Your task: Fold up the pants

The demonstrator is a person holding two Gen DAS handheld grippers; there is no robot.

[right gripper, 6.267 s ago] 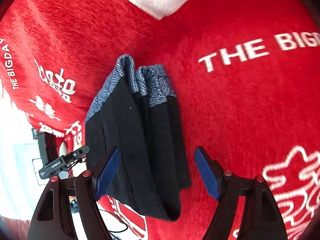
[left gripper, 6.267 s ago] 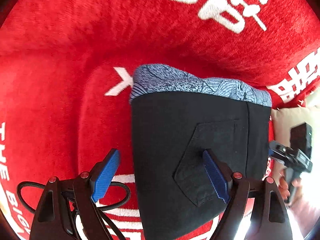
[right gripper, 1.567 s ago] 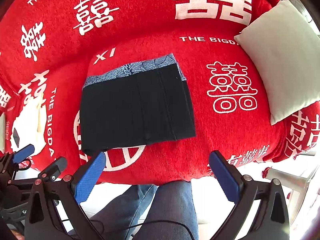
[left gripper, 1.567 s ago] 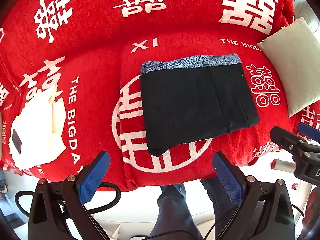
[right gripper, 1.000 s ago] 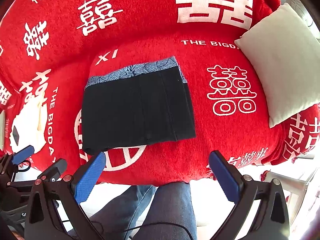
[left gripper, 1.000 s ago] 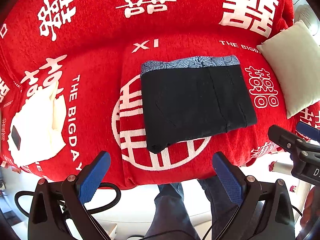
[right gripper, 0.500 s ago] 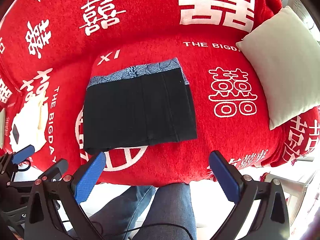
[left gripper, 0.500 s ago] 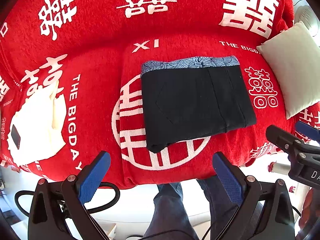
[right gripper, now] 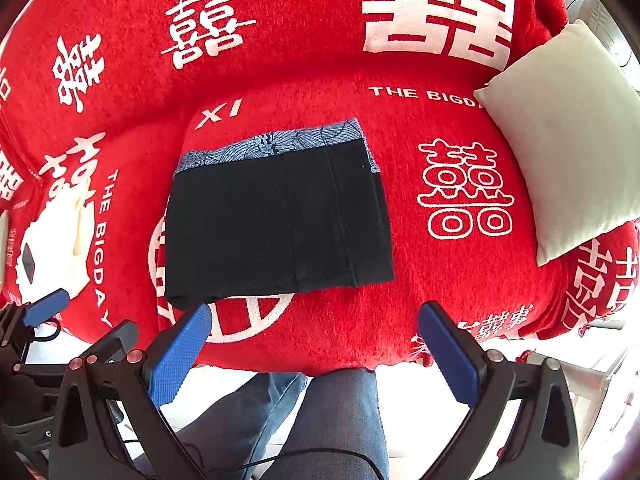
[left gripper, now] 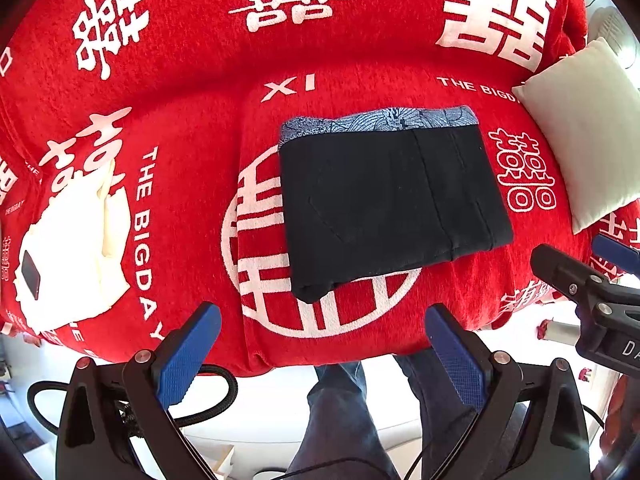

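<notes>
The black pants lie folded into a flat rectangle on the red sofa seat, a blue patterned band along the far edge. My left gripper hovers open in front of the sofa's front edge, nothing between its blue pads. My right gripper is likewise open and held back from the seat, apart from the pants. In the left wrist view the right gripper shows at the right edge; in the right wrist view the left gripper shows at the lower left.
The sofa wears a red cover with white characters and lettering. A cream cushion sits on the right. On the left lies a white cloth with a dark phone on it. A person's jeans-clad legs stand below.
From 6.3 s ago, both grippers pulled far back from the pants, which stay folded on the seat. Over the last second and a half, almost nothing has shifted.
</notes>
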